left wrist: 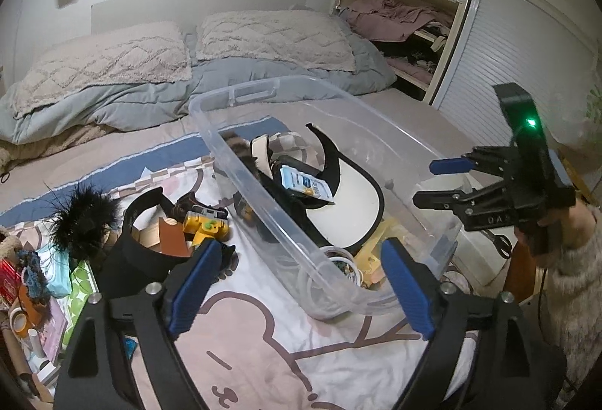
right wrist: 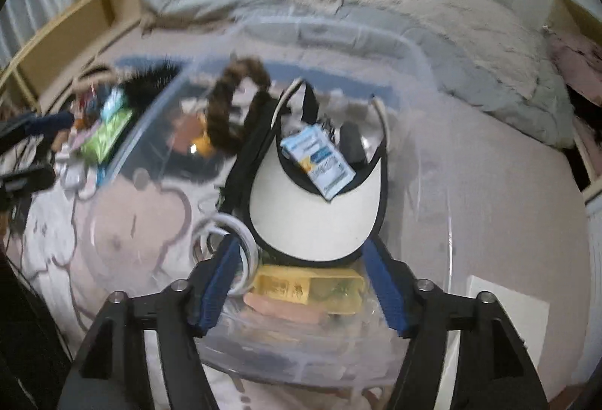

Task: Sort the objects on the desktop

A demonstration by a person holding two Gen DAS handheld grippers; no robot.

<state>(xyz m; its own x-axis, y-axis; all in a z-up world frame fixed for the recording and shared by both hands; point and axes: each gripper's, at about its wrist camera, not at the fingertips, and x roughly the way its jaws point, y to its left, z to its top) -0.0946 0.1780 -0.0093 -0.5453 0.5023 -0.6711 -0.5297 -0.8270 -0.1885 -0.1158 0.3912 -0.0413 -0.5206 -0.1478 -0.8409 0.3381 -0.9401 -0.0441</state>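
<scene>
- Left gripper (left wrist: 297,287): black frame, blue pads, jaws wide apart, nothing between them. It sits low at the near corner of the clear plastic storage bin (left wrist: 240,146). The bin's near end lies in the gap between the pads, but I see no contact.
- Right gripper (right wrist: 306,284): jaws well apart, empty, hanging above the bin's near end and pointing steeply down.
- Already in the bin: white sun visor with black trim (right wrist: 320,218), small blue-and-white packet (right wrist: 320,161) resting on top of it, brown furry hair band (right wrist: 229,101), coil of white cable (right wrist: 225,240), yellow flat box (right wrist: 301,287).
- Still outside, on the cartoon-print blanket (left wrist: 263,334) left of the bin: black sun visor (left wrist: 139,252), yellow-and-black toy car (left wrist: 205,223), black feather puff (left wrist: 84,218). More clutter sits at the far left edge.
- Risk 1: the left pads are close to the thin bin wall. Closing or swinging here would likely shove or tip the bin, since the bedding under it is soft.
- Risk 2: the packet lies loose on the sloped visor brim. A knock on the bin would probably slide it off.
- Risk 3: the toy car sits just beside the black visor, maybe touching it. A wide grab could catch both or roll the car away.
- Risk 4: the right wrist view is motion-blurred, so aiming from it now is unreliable.
- Risk 5: the two grippers are working near the same corner, so they could collide if both go for the left pile.
</scene>
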